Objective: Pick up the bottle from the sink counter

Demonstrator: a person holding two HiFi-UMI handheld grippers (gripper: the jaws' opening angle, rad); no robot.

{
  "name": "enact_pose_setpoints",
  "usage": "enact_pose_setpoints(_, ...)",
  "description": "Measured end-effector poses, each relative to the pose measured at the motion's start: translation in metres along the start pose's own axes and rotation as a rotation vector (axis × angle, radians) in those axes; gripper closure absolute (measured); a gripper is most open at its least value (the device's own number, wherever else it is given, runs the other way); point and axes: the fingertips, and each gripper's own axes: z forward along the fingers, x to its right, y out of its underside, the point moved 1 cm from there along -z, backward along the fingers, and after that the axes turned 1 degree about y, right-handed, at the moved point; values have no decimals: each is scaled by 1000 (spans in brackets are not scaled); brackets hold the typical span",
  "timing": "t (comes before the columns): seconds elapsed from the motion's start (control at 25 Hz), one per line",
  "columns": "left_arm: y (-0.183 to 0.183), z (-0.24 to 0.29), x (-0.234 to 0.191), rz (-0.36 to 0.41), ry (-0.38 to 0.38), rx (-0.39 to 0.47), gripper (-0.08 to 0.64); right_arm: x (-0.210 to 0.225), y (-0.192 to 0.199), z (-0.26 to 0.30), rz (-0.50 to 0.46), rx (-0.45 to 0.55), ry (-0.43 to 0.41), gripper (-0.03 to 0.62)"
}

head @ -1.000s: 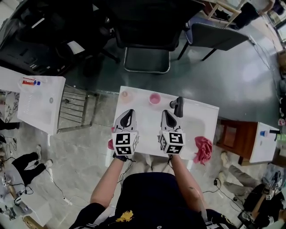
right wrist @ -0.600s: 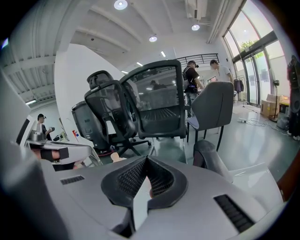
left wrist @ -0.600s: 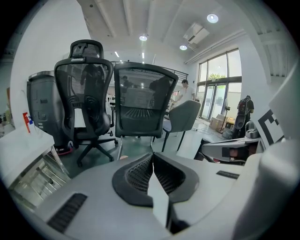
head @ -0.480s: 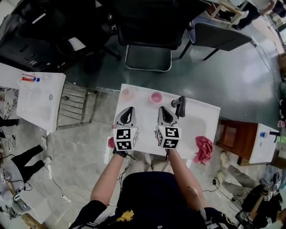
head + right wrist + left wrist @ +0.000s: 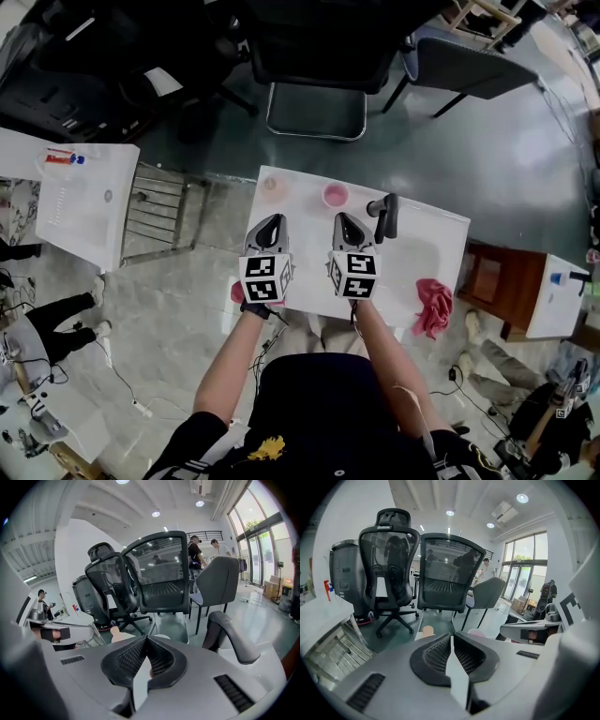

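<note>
A small peach-coloured bottle [image 5: 273, 185] stands at the far left corner of the white sink counter [image 5: 302, 192]. Its top shows in the left gripper view [image 5: 427, 630] and in the right gripper view [image 5: 115, 630]. My left gripper [image 5: 271, 219] hovers over the counter just short of the bottle, jaws shut and empty [image 5: 451, 635]. My right gripper [image 5: 341, 217] hangs beside it, jaws also shut on nothing [image 5: 146, 637].
A pink cup [image 5: 335, 196] sits at the far edge, just beyond the right gripper. The black faucet [image 5: 386, 214] rises close to the right of the right gripper [image 5: 229, 639]. A pink cloth [image 5: 433, 305] hangs at the counter's right edge. Office chairs [image 5: 314, 56] stand beyond.
Both grippers have sunk a little toward the counter, side by side. Their jaws stay shut and nothing has been touched.
</note>
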Motion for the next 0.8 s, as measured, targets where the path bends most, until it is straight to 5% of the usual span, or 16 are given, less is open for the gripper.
enact_pose_setpoints(0.52,20,27,-15,-106,48,-79,353,-8,3,10,-21,-17,-3,566)
enact_pose_setpoints(0.8,27,43,-25,-95,23,-92,265,-9,3,22,-30,-27,1,566)
